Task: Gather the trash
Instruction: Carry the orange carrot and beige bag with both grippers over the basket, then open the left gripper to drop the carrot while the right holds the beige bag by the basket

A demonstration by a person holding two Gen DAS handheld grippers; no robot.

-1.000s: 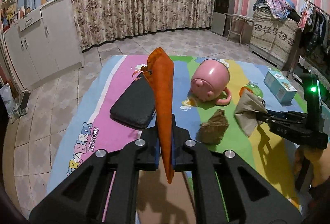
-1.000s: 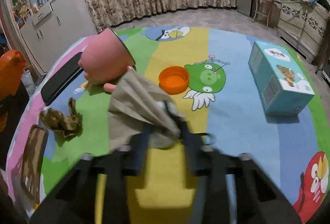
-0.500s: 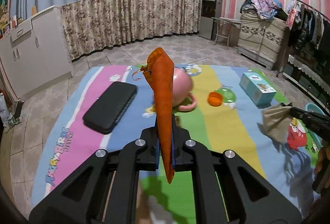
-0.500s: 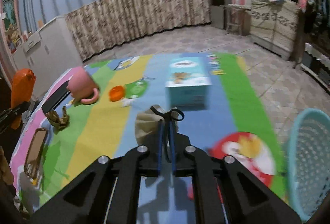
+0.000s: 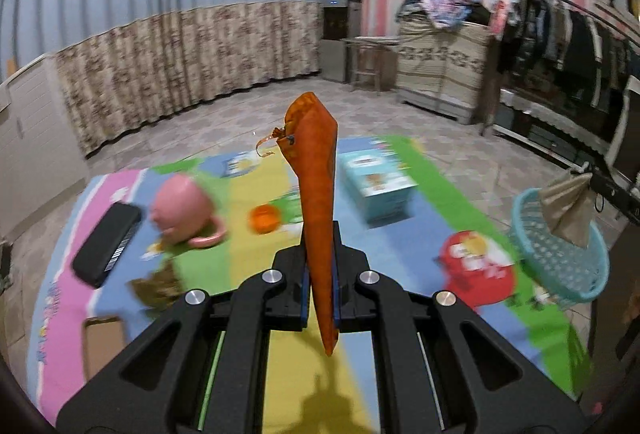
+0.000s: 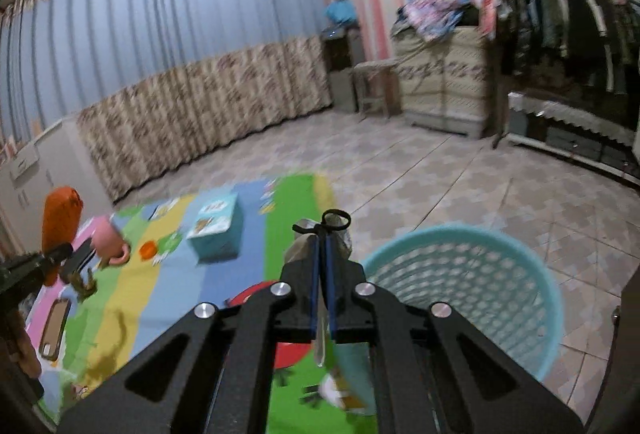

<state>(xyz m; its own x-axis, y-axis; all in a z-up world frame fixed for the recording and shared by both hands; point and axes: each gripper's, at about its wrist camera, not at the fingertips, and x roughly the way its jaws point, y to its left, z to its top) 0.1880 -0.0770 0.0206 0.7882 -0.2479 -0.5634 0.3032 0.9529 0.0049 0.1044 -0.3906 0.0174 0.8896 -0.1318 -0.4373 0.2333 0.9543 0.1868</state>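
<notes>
Over a cartoon play mat [image 5: 248, 190] on tiled floor [image 6: 460, 170], left tool [image 5: 320, 274] clamping orange wrapper [image 5: 314, 170], right tool [image 6: 323, 254] pinching grey bag [image 5: 568, 210]

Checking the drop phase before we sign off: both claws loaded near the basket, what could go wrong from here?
1. The right claw pinches only a thin edge of the grey-brown wrapper; the wrapper hangs over the near rim of the teal basket, so a release now might miss.
2. The orange wrapper stands tall in the left claw and blocks part of that view.
3. A crumpled brown scrap is left on the mat.
</notes>
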